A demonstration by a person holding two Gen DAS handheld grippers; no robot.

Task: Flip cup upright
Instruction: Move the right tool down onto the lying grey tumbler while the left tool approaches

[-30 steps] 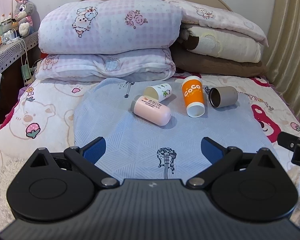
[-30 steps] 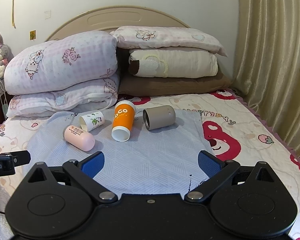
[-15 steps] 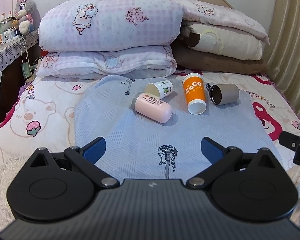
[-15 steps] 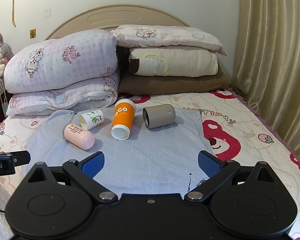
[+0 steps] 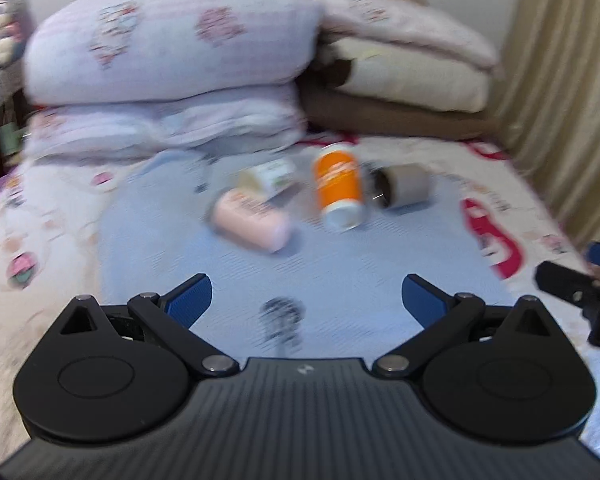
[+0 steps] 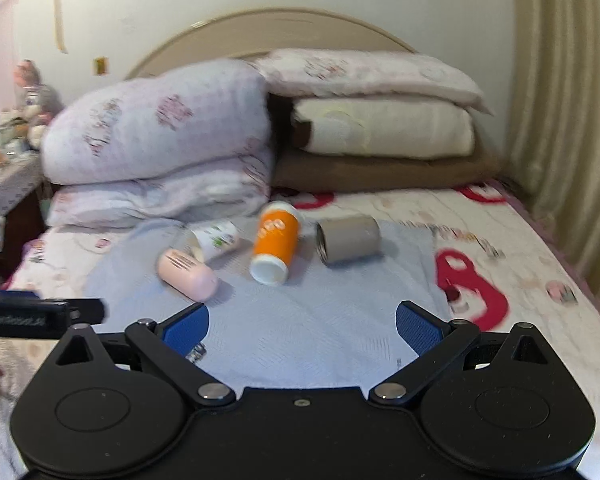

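We have four cups lying on their sides on the pale blue quilted mat [image 6: 320, 328] spread over the bed, none of them standing yet. From the right camera, the orange paper cup with a white rim [image 6: 275, 240] sits mid-mat, its open mouth towards us; left of it lie the small white printed paper cup [image 6: 216, 238] and, nearer, the pink smooth plastic cup [image 6: 186, 274], the two touching or just beside each other. Right of the orange one is the grey cylindrical cup [image 6: 350, 238], mouth facing left. Our right gripper [image 6: 302, 324] hovers wide apart and empty, well short of the cups, and our left gripper [image 5: 306, 296] is spread just as wide with nothing in it. We judge the paper cups light and easily crushed, so a gentle pinch across the mid-body is wanted; the grey one looks stiffer and perhaps heavier, and the pink one smooth enough to slip. On this soft bedding a cup could topple again once stood up. The left view is blurrier, yet it shows the tip of the right gripper at its right edge; the right view alone shows the headboard, the stacked pillows [image 6: 160, 136] clearly, and the left tool's black bar at its left edge.
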